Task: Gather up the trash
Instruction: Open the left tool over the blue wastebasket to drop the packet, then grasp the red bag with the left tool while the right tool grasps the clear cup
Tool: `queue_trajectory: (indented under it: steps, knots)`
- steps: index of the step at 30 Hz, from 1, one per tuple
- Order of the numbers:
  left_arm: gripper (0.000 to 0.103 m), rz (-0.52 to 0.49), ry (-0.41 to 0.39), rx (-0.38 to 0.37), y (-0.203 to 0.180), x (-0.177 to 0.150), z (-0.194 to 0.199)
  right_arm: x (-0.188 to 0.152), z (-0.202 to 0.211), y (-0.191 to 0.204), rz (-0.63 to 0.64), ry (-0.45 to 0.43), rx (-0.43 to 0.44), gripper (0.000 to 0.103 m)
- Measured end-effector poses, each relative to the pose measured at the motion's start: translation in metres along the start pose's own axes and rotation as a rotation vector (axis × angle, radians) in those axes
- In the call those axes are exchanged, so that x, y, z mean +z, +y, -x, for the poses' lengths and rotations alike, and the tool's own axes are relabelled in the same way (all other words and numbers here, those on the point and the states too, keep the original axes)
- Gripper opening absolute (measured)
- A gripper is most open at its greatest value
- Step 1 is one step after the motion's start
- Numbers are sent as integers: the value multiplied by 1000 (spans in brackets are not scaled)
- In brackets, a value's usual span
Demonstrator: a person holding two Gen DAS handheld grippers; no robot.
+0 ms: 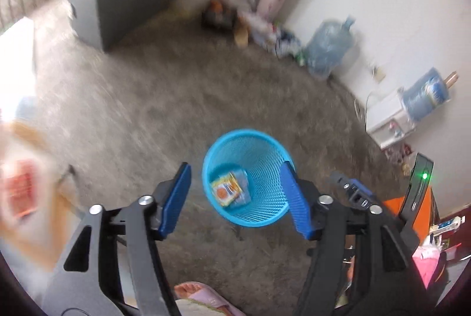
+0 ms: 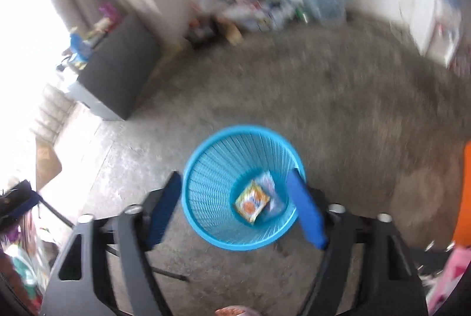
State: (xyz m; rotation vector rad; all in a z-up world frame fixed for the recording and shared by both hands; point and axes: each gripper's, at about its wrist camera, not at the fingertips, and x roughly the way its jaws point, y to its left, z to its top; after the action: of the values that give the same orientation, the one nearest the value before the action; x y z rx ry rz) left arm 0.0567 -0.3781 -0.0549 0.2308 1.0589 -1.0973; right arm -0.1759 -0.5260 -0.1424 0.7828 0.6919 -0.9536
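Both claws are spread apart with nothing between their blue pads. From my left claw (image 1: 235, 199) I look down past the pads into the blue mesh trash bin (image 1: 265, 216), which stands on the gray carpet (image 1: 164, 98). My right claw (image 2: 240, 210) looks down into the same bin too.

At the bottom of the bin lies an orange and white snack packet (image 1: 228, 188) on top of a clear blue wrapper (image 1: 243, 192). So that trash looks to me like it is already in the right place.

What could go wrong? The bin is light and thin. The right pad (image 1: 294, 198) of my left claw sits right in front of the bin's rim, and I cannot tell if it touches. If I swing away low, I could knock the bin over and spill the trash back out. The pictures are smeared, so aiming at anything now would be hard.

Only the left view shows the other claw's body, with a green light (image 1: 424, 176), just beside mine, so they could bump. It also shows a pink slipper (image 1: 203, 297) by my claw, and a red and white thing (image 1: 22, 188) on the far left, too smeared to name. The right view alone shows the bright window (image 2: 17, 30) and a thin dark rod (image 2: 169, 273) lying on the carpet.
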Motion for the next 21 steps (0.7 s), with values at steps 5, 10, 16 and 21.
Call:
queue_trajectory:
  steps: [5, 10, 16, 21]
  knots:
    - [73, 47, -194, 111, 33, -39, 113, -5, 57, 71, 208, -87, -5, 92]
    - [88, 127, -260, 197, 81, -91, 191, -32, 105, 150, 430, -188, 7, 97]
    - [94, 302, -340, 334, 151, -146, 254, -79, 141, 246, 649, -257, 52, 97]
    - [94, 387, -412, 371, 196, -178, 289, -106, 152, 298, 726, -182, 290, 97]
